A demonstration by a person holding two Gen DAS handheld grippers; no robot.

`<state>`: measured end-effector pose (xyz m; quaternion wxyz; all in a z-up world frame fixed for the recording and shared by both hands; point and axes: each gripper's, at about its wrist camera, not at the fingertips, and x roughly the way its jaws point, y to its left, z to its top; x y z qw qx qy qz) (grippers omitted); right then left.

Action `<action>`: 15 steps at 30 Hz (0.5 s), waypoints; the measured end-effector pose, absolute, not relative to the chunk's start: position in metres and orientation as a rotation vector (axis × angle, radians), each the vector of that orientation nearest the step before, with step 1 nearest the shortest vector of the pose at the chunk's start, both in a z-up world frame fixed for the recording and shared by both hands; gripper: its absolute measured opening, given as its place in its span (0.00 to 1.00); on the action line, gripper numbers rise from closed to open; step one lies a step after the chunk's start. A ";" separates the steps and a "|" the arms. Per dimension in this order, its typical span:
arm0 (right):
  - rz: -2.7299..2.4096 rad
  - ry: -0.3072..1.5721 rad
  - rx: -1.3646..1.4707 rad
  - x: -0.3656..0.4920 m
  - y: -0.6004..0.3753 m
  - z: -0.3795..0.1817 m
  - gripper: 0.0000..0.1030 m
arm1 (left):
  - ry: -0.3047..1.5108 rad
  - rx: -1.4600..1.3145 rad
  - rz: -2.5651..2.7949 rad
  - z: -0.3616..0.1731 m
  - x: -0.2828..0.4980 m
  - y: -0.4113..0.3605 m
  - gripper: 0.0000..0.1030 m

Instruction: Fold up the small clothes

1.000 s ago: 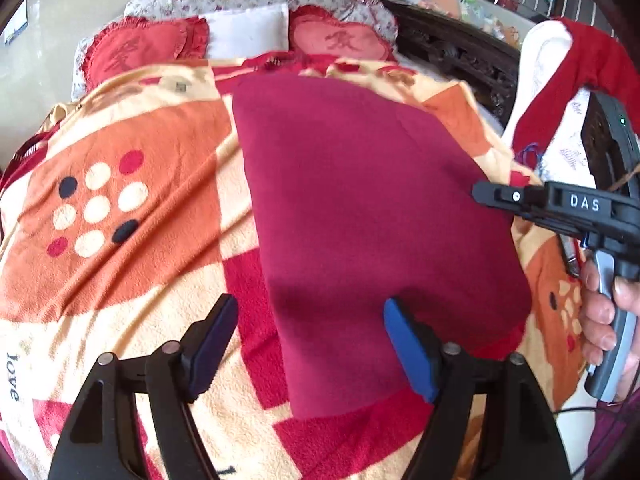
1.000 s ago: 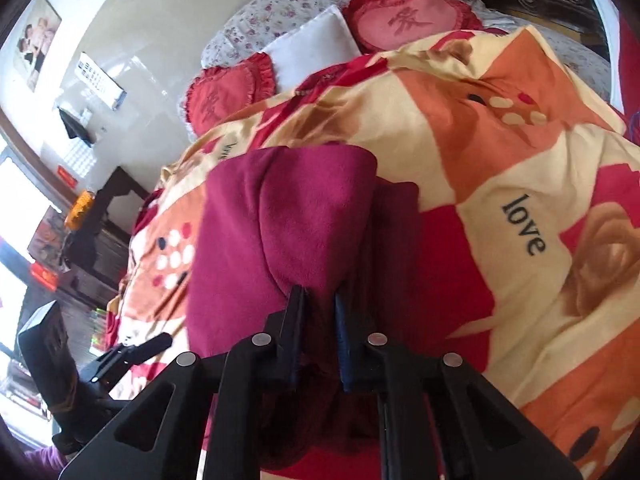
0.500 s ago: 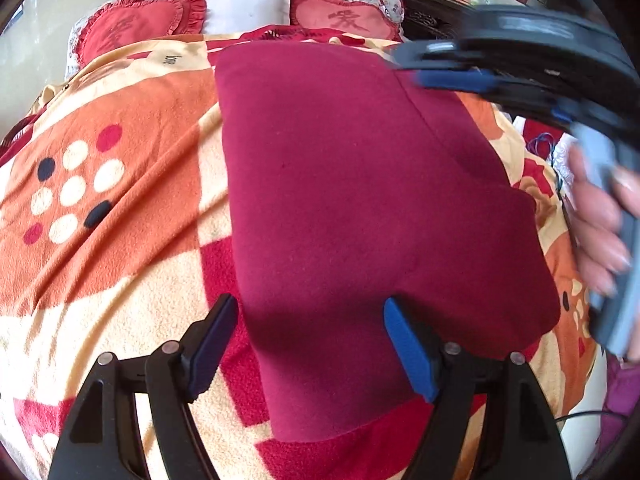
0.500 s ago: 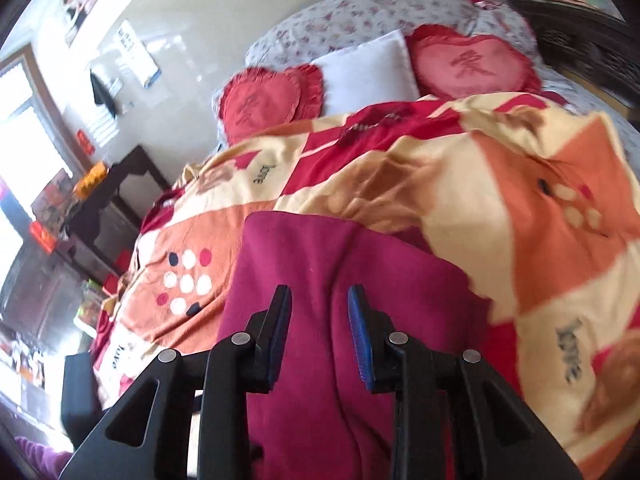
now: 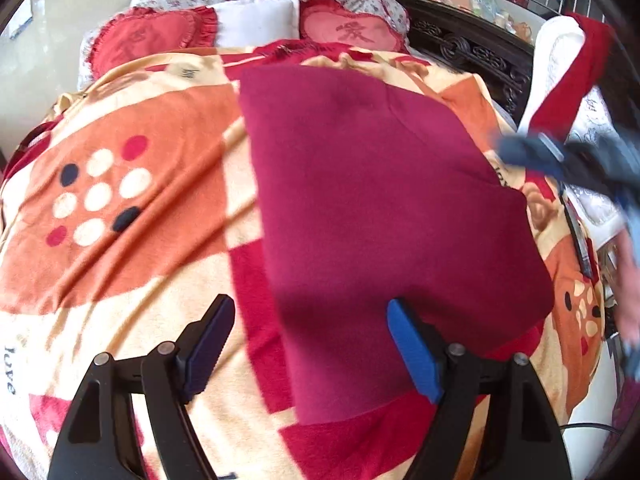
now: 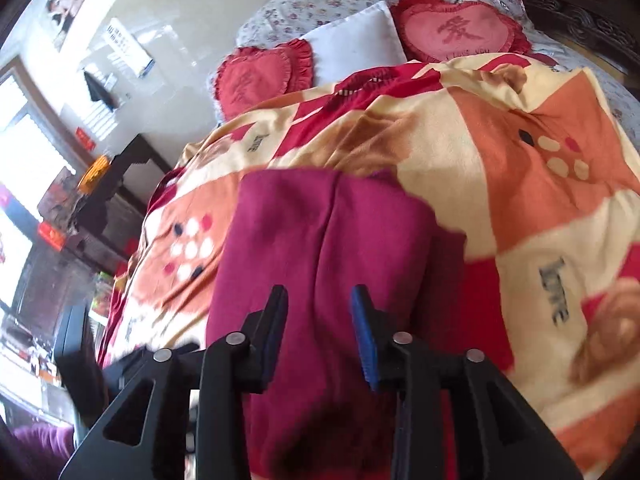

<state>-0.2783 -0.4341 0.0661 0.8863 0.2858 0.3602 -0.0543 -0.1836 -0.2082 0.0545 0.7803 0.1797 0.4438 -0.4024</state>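
A dark red garment (image 5: 380, 208) lies folded flat on the patterned blanket (image 5: 132, 184); it also shows in the right wrist view (image 6: 320, 248). My left gripper (image 5: 308, 340) is open and empty, hovering over the garment's near left edge. My right gripper (image 6: 320, 328) is open and empty above the garment's near end. In the left wrist view the right gripper (image 5: 568, 160) is a blur at the right, off the garment's right edge.
Two red heart cushions (image 5: 344, 32) and a white pillow (image 5: 260, 20) lie at the bed's head. A dark carved bed frame (image 5: 472, 56) runs along the right. White and red clothes (image 5: 568, 80) hang at the far right. A dark side table (image 6: 116, 184) stands left of the bed.
My right gripper let go of the garment, opened and swung over it, then back off to the right. The garment now lies flat. My left gripper stayed open.
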 end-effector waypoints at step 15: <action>-0.124 0.801 0.616 -0.352 -0.379 0.022 0.00 | 0.944 0.357 -0.817 0.069 -0.179 -0.203 0.81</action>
